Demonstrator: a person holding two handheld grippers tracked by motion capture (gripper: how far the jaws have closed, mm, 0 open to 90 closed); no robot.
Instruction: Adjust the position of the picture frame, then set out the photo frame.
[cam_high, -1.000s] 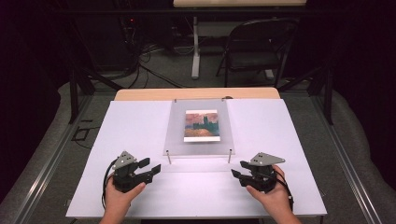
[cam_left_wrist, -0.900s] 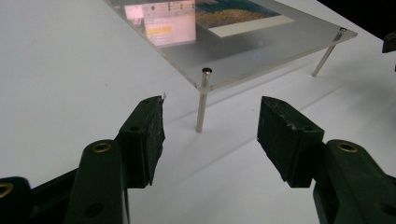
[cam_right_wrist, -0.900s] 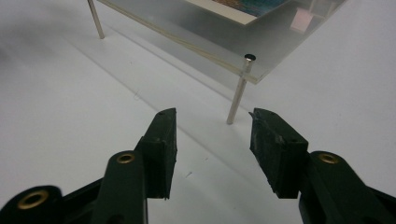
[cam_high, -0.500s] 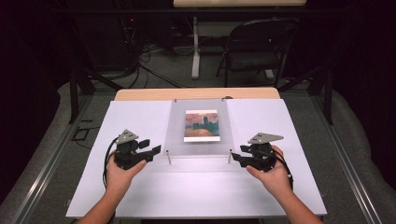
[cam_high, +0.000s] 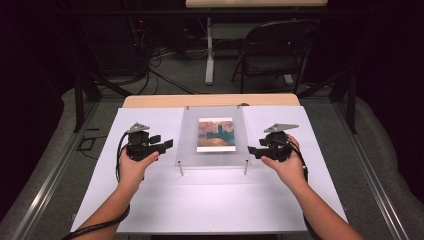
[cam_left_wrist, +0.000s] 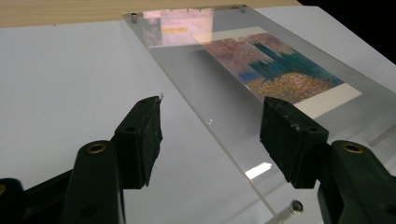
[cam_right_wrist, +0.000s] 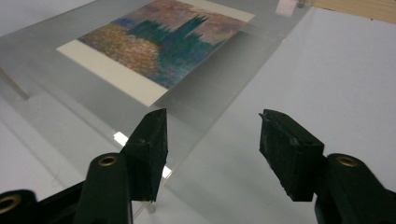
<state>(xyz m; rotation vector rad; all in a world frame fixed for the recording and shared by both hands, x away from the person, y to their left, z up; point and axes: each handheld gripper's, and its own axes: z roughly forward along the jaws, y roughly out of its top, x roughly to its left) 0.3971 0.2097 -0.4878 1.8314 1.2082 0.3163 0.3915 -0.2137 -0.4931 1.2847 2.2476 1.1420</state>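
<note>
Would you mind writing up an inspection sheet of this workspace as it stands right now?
Surface: white sheet over a wooden table; wood shows along the far edge.
Job's things: clear acrylic panel raised on small metal posts, with a painted print in its middle.
Clutter: nothing seen.
Grippers: left gripper open, jaws pointing at the panel's left edge; right gripper open at the right edge. Neither is closed on the panel.
Cables: a black cable loops from the left gripper along the forearm; more cables lie on the floor beyond the table.
Surroundings: dark room, a folding chair and a second table's leg behind.
</note>
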